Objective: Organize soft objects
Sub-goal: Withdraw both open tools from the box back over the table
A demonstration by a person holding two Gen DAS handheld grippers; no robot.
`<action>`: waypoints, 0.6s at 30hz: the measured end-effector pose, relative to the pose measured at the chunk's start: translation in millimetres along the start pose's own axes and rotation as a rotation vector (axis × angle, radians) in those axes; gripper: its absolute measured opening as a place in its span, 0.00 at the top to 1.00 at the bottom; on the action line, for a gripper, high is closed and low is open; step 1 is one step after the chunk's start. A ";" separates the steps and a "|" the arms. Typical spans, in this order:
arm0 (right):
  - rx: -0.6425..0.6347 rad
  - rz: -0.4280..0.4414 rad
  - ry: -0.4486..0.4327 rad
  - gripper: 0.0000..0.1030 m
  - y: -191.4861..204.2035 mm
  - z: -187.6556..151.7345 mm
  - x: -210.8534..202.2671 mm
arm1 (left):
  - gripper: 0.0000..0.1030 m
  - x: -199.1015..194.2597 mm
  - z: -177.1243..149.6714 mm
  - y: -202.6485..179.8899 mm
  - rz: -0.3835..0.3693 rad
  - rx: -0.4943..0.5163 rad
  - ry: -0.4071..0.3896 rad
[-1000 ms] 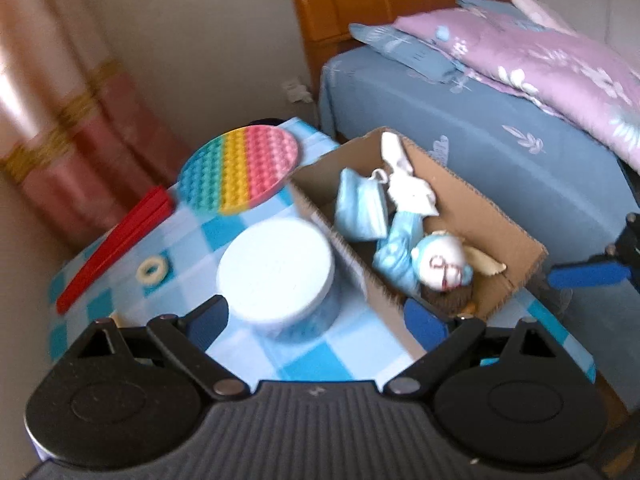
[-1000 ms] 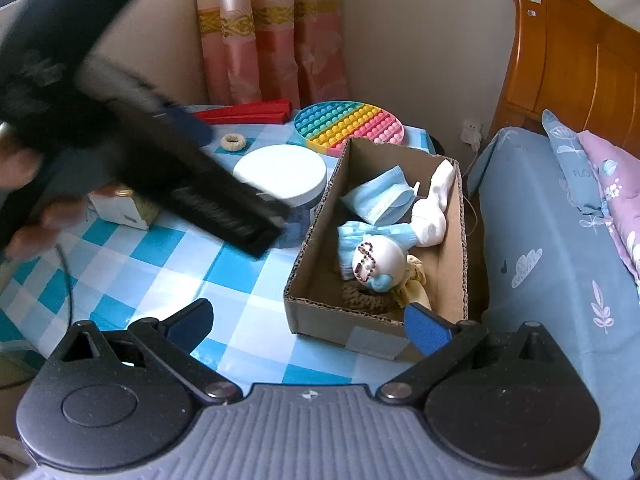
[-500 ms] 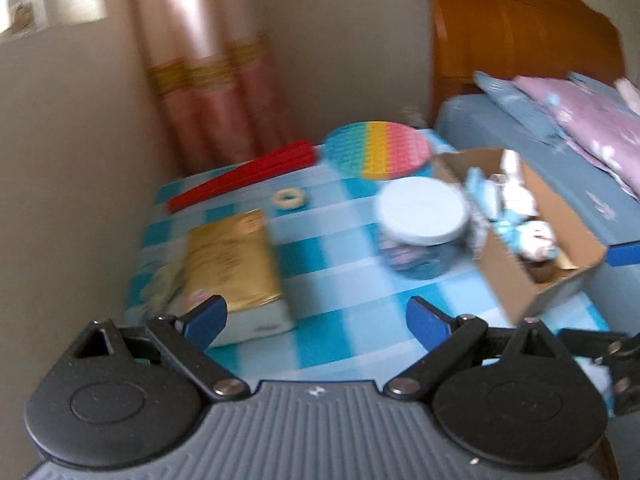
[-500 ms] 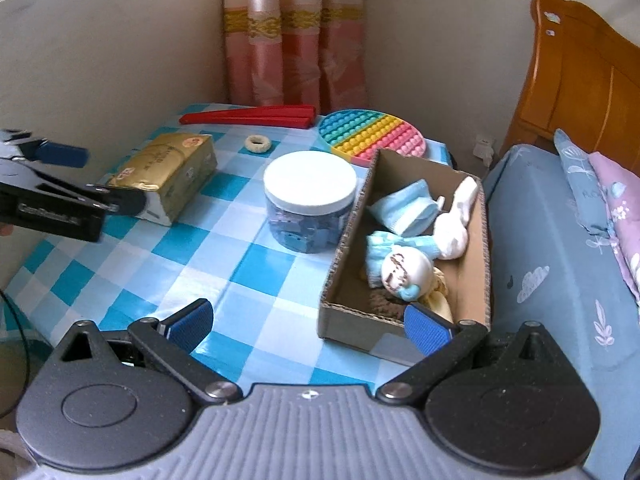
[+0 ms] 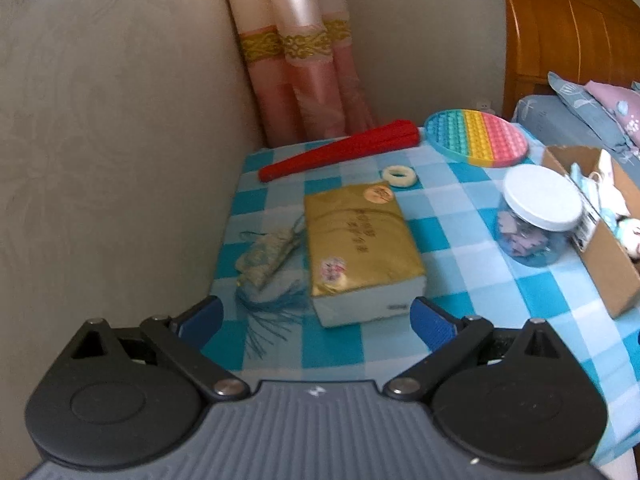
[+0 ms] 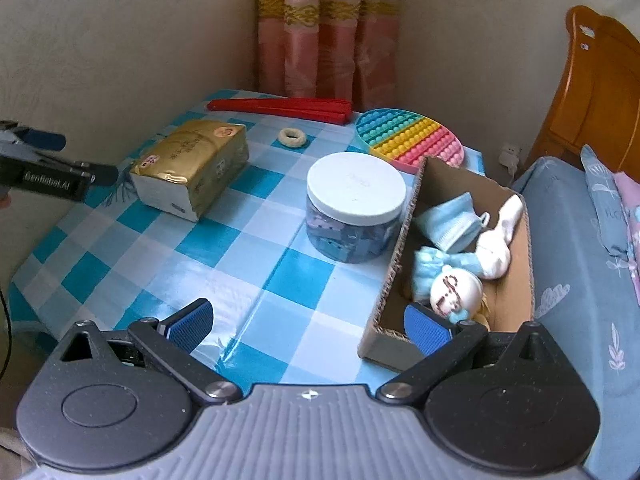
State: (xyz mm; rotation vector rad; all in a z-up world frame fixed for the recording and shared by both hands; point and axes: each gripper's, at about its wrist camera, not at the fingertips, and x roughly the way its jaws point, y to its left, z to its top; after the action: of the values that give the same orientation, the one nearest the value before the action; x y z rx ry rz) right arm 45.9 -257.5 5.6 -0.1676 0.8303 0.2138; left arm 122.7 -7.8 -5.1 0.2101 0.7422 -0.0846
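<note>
A cardboard box [image 6: 406, 240] at the table's right holds a blue face mask [image 6: 450, 222], a white sock [image 6: 498, 236] and a round-headed doll [image 6: 454, 292]; the box also shows in the left wrist view [image 5: 604, 256]. A tasselled fabric pouch [image 5: 266, 260] lies by the table's left edge beside a gold tissue pack [image 5: 360, 240], which also shows in the right wrist view [image 6: 192, 160]. My left gripper [image 5: 316, 316] is open and empty, just short of the pouch and pack. My right gripper [image 6: 308, 322] is open and empty, near the box's front corner.
A white-lidded jar [image 6: 354, 204] stands beside the box. A rainbow pop mat [image 6: 410, 140], a red folded fan [image 6: 284, 106] and a small white ring [image 6: 294, 138] lie at the back. Walls and a curtain bound the table; a bed [image 6: 572, 240] is on the right.
My left gripper has swung away from the box to the table's left side and now faces the pouch and tissue pack. My right gripper has pulled back a little, staying open.
</note>
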 end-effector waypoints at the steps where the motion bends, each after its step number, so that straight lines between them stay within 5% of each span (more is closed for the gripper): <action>1: -0.003 0.003 0.001 0.00 0.7 1.8 1.9 | 0.03 1.6 1.0 2.7 0.003 -0.003 -0.002; 18: -0.037 0.072 0.013 0.00 1.4 26.9 37.7 | 0.04 57.6 51.6 36.5 0.071 -0.068 0.023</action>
State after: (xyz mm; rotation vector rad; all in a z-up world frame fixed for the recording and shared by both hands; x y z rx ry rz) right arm 89.4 -245.3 -4.7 -0.1743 0.8468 0.2957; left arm 204.6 16.4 -1.3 0.1728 0.7590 0.0110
